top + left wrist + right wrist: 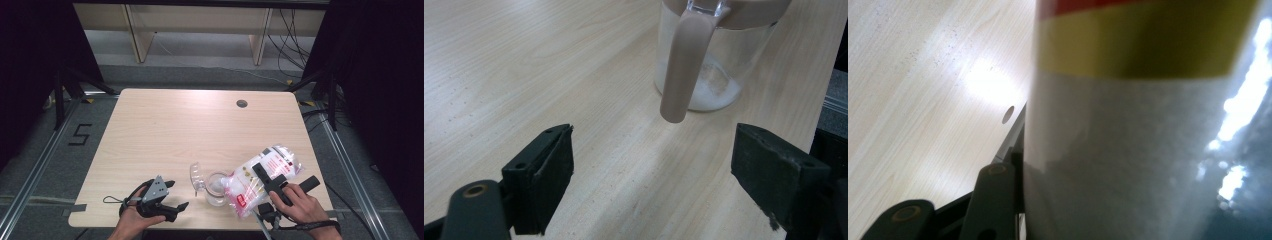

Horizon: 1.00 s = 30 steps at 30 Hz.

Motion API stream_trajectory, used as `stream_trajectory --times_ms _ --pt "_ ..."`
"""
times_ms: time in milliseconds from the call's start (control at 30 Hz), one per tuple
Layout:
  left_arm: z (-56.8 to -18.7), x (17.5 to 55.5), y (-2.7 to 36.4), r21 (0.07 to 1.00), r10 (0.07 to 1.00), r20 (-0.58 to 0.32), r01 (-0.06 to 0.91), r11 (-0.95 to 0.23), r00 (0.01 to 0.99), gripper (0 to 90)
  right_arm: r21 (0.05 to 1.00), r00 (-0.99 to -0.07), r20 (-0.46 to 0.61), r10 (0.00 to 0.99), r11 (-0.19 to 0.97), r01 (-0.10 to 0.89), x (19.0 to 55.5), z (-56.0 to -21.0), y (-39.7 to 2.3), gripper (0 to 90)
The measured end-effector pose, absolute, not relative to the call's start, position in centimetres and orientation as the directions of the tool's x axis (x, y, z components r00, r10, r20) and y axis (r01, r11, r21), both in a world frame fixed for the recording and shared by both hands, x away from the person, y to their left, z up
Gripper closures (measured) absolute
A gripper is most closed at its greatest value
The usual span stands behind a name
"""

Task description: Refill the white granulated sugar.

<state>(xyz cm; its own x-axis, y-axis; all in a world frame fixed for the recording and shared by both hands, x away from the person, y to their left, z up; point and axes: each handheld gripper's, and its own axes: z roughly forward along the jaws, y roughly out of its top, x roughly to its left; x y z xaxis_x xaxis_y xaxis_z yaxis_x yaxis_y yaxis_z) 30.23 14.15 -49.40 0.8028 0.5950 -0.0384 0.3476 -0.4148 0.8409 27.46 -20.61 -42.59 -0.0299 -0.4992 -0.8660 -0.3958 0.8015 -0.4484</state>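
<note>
The right gripper (272, 181) clamps a soft, slippery bag (262, 176) (grip mid-body) tipped into the fragile jar (216, 189); left gripper (172, 197) gapes empty.

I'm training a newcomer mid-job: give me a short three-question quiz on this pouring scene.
1. True or false: the left gripper grips the jar.
2. What does the right gripper hold? A) a spoon B) the plastic bag C) a lid
3. What lies in the jar's bottom in the left gripper view?

Key: 1. False; its jaws stand open, short of the jar's handle. 2. B. 3. A thin layer of white grains.
</note>
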Motion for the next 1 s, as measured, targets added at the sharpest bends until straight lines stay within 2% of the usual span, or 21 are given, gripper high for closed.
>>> stream_trajectory --times_ms 233,267,300,567,800,1000 --pt "-49.37 30.32 14.26 0.836 0.597 -0.025 0.344 -0.427 0.802 17.1 -0.451 -0.03 -0.864 -0.502 0.8 -0.395 27.47 -42.61 -20.59 58.0" --pt "-49.39 30.34 14.24 0.843 0.591 -0.027 0.336 -0.42 0.806 17.1 -0.446 -0.053 -0.864 -0.5 0.811 -0.378 27.34 -42.68 -20.67 58.0" --pt "-49.39 30.3 14.25 0.843 0.595 -0.027 0.337 -0.418 0.803 17.1 -0.449 -0.028 -0.866 -0.499 0.8 -0.397 27.46 -42.71 -20.52 58.0" --pt "-49.39 30.3 14.18 0.84 0.598 -0.035 0.348 -0.417 0.801 17.1 -0.436 -0.035 -0.873 -0.487 0.81 -0.392 27.28 -42.63 -20.62 58.3" --pt "-49.39 30.28 14.2 0.845 0.598 -0.034 0.343 -0.41 0.801 17.0 -0.462 -0.035 -0.855 -0.517 0.792 -0.399 27.41 -42.48 -20.54 58.5" --pt "-49.39 30.32 14.21 0.844 0.597 -0.029 0.34 -0.415 0.801 17.1 -0.443 -0.034 -0.869 -0.493 0.808 -0.387 27.32 -42.55 -20.77 58.7"
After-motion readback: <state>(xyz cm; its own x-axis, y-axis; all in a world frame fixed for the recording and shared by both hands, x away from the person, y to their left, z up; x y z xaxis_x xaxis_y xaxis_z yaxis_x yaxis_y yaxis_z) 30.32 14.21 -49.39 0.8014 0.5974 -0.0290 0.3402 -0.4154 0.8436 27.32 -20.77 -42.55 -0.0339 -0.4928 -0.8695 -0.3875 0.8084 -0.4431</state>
